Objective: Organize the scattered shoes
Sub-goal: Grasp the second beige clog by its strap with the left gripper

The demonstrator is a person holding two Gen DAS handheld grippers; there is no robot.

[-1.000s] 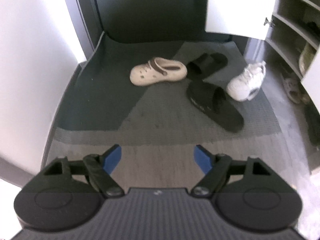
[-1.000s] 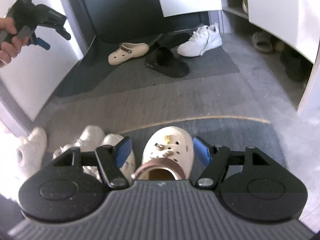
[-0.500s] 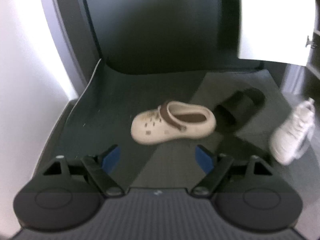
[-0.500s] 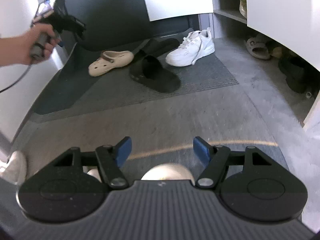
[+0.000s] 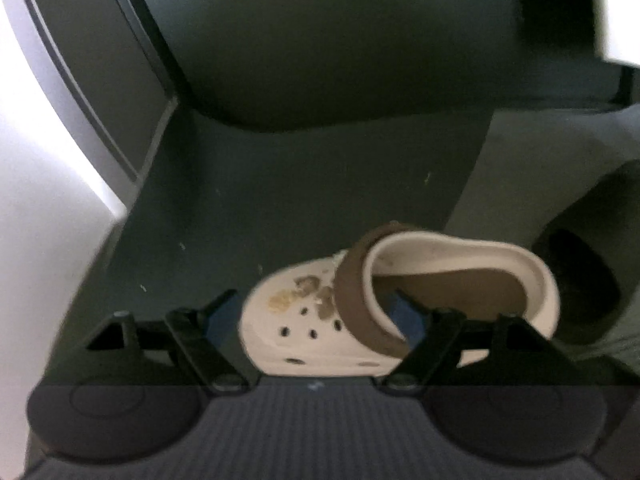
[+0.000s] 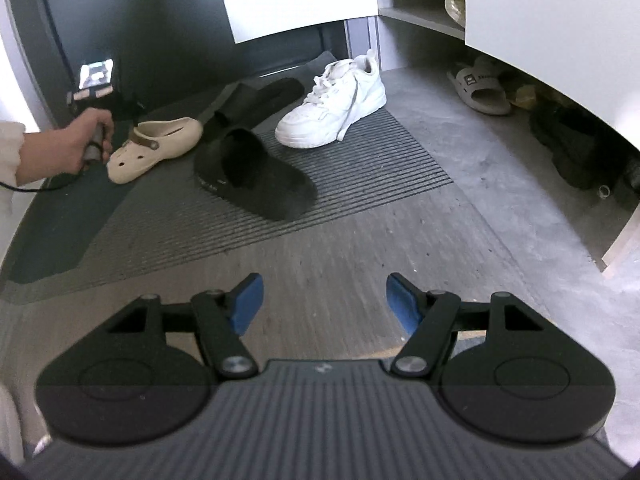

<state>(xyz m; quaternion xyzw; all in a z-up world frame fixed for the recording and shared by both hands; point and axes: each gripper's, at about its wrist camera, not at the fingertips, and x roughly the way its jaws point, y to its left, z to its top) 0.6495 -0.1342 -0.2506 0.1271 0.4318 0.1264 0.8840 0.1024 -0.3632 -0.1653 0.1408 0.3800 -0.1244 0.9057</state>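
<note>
A cream clog with a brown strap [image 5: 316,320] lies on the dark mat, its toe between the blue pads of my open left gripper [image 5: 314,318]; the right pad sits inside the clog's opening. In the right wrist view the same clog [image 6: 160,146] lies at the left with the left gripper held over it in a hand [image 6: 76,148]. Two black slides [image 6: 252,172] [image 6: 264,96] and a white sneaker [image 6: 336,104] lie on the ribbed mat. My right gripper [image 6: 322,306] is open and empty over bare floor.
An open shoe cabinet [image 6: 416,8] stands at the right with a grey sandal [image 6: 478,88] and dark shoes [image 6: 568,148] on the floor under it. A dark door [image 5: 340,40] rises behind the mat. A black slide [image 5: 580,280] lies right of the clog.
My left gripper has dropped forward onto the cream clog, which now sits between its fingers. My right gripper has moved forward, away from the clog that was below it.
</note>
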